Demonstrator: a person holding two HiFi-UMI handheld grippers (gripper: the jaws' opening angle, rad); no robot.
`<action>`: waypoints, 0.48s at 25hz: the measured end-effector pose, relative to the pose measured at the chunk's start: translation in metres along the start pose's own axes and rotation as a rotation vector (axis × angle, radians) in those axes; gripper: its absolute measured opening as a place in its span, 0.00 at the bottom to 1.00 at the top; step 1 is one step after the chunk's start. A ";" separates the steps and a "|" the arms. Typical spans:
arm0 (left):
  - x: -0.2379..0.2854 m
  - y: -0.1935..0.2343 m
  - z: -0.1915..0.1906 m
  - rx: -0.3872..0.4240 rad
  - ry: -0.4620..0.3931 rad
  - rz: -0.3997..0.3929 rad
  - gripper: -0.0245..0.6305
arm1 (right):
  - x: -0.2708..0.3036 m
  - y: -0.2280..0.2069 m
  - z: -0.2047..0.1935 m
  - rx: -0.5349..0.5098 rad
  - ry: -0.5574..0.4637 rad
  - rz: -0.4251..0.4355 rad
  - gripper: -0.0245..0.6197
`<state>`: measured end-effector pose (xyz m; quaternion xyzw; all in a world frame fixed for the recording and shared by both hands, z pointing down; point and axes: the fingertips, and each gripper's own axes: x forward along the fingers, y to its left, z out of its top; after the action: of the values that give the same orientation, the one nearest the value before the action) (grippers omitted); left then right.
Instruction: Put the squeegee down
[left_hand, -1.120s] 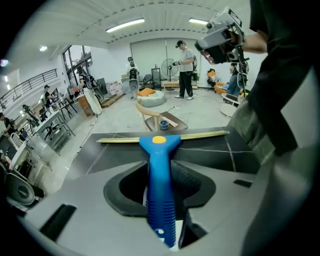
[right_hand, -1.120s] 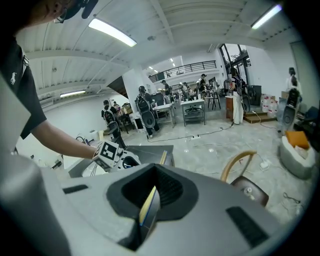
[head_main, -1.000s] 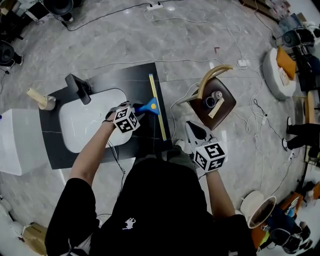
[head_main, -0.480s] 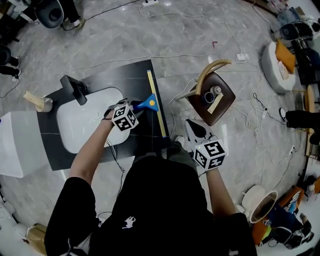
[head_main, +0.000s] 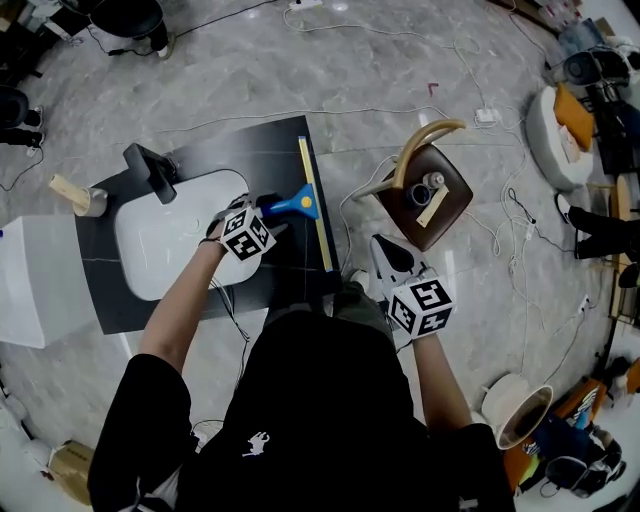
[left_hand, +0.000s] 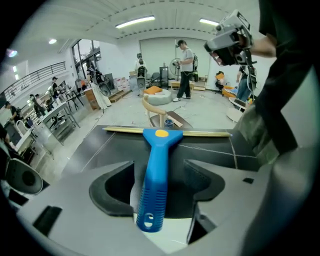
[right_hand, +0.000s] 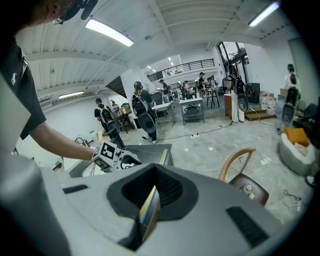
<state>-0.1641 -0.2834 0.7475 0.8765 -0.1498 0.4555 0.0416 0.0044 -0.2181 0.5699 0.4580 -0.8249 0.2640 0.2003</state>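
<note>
The squeegee (head_main: 300, 206), with a blue handle and a long yellow-edged blade, lies flat on the black counter (head_main: 285, 150) to the right of the white sink (head_main: 170, 240). My left gripper (head_main: 270, 212) stands over the handle's end. In the left gripper view the handle (left_hand: 152, 180) runs between the jaws of the left gripper (left_hand: 159, 182), which are opening, with a gap on each side. My right gripper (head_main: 386, 258) hangs off the counter's right edge. In the right gripper view the right gripper (right_hand: 150, 202) is shut on a thin yellow and blue pad (right_hand: 148, 207).
A black faucet (head_main: 150, 172) stands at the sink's back left. A brown chair (head_main: 425, 205) holding small items is on the floor to the right, among white cables (head_main: 500, 240). A white fixture (head_main: 30, 285) sits left of the counter. People stand in the far background.
The left gripper's jaws have spread apart from the blue handle. The squeegee stays in the same spot on the counter, and neither hand has shifted.
</note>
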 end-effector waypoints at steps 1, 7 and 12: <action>-0.007 0.001 0.000 -0.034 -0.018 0.017 0.51 | 0.000 0.001 0.001 -0.001 -0.002 0.007 0.04; -0.057 0.004 0.003 -0.249 -0.147 0.169 0.50 | -0.002 0.005 0.014 -0.025 -0.036 0.062 0.04; -0.102 0.002 0.017 -0.368 -0.221 0.337 0.35 | -0.008 0.008 0.031 -0.066 -0.088 0.134 0.04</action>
<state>-0.2066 -0.2663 0.6545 0.8613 -0.3776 0.3227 0.1071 -0.0012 -0.2288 0.5388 0.4059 -0.8701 0.2289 0.1605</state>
